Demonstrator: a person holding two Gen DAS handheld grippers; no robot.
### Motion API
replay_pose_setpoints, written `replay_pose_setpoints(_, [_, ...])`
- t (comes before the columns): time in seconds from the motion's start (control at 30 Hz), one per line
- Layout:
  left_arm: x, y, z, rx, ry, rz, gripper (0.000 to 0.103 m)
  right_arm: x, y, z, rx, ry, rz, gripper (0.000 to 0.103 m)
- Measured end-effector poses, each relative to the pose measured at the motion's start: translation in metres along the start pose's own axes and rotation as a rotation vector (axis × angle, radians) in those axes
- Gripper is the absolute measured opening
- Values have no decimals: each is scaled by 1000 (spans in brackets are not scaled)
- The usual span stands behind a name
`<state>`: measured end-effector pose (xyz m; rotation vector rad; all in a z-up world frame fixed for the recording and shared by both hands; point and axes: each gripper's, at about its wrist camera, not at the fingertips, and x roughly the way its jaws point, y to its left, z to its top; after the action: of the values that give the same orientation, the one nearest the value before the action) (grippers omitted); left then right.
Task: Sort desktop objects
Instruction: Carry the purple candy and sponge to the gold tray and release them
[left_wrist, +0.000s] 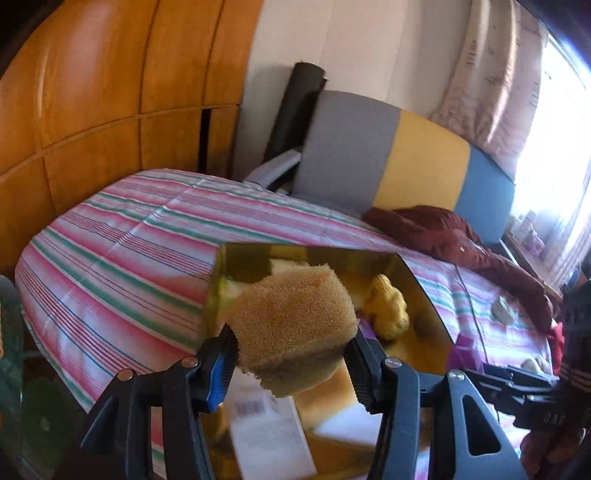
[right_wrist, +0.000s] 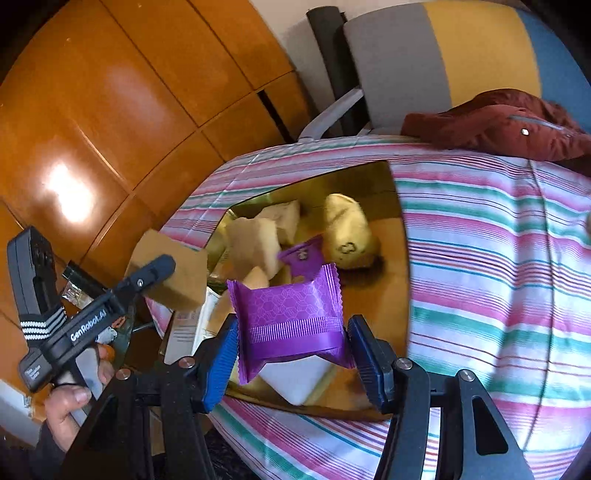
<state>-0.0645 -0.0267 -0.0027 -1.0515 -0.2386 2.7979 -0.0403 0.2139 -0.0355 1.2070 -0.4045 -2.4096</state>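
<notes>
We judge the tan sponge block (left_wrist: 295, 325) light and squashy, best pinched across its flat sides as our left tool (left_wrist: 291, 354) now clamps it above the gold box (left_wrist: 417, 280) on the striped bed (left_wrist: 122, 251). Our right tool (right_wrist: 291, 347) is clamped on a crinkly, slippery purple snack packet (right_wrist: 291, 314) over that box.

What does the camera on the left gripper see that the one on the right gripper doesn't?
Only the left wrist view shows the bright window with its pink curtain.

Only the right wrist view shows the purple snack packet pinched in the right gripper, and the person's hand holding the left gripper.

Both show the tan sponge clamped in the left gripper, the gold tray, a yellow plush toy, the striped bedspread, the red jacket and the wooden wardrobe.
</notes>
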Motion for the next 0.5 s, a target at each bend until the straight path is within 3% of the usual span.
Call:
replay_pose_setpoints(0.2, [24,20,16,-26,18,48,54,23,9,21,9,24,28,60])
replay_pose_setpoints(0.43, [54,20,8,-9,101,29,55,47,19,53,50,31,64,60])
replay_pose_setpoints(0.5, [62,21,4,-9,135,19,56,53,23,62,62,27,71,66])
